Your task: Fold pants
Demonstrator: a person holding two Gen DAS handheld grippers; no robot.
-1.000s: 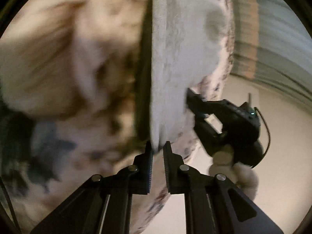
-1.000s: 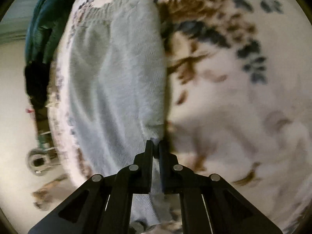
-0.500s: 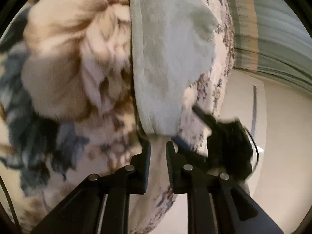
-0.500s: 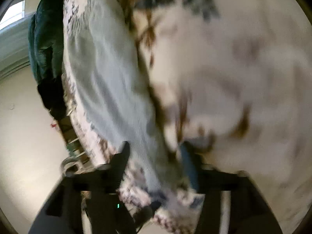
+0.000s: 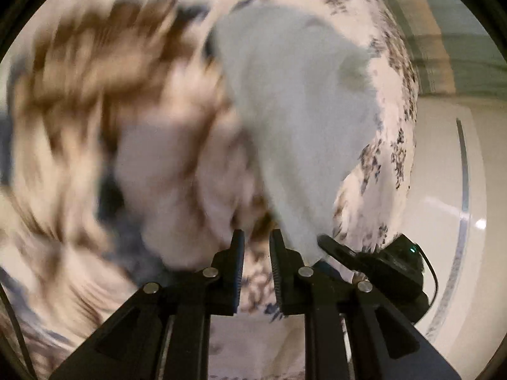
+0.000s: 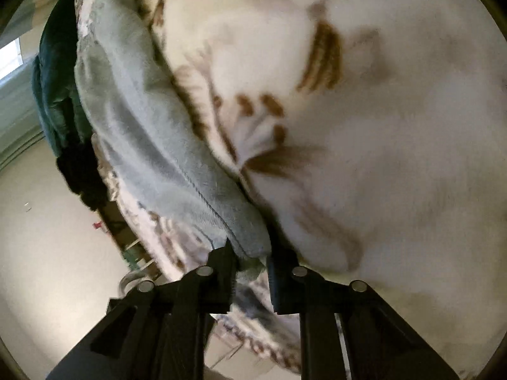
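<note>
Pale blue-grey pants lie folded on a floral bedspread. In the left wrist view my left gripper is open and empty, its jaws just left of the pants' near corner. The right gripper's body shows at that corner from the right. In the right wrist view the pants run as a long strip from upper left to my right gripper. Its jaws stand apart around the pants' near end; no grip shows.
The bedspread fills most of both views. A dark teal cloth hangs at the bed's far edge. The bed edge drops to a pale floor on the right, with clutter on the floor.
Both grippers have let go of the pants and opened. The pants' held end now lies down on the bed. The left gripper has swung left; both views are motion-blurred.
</note>
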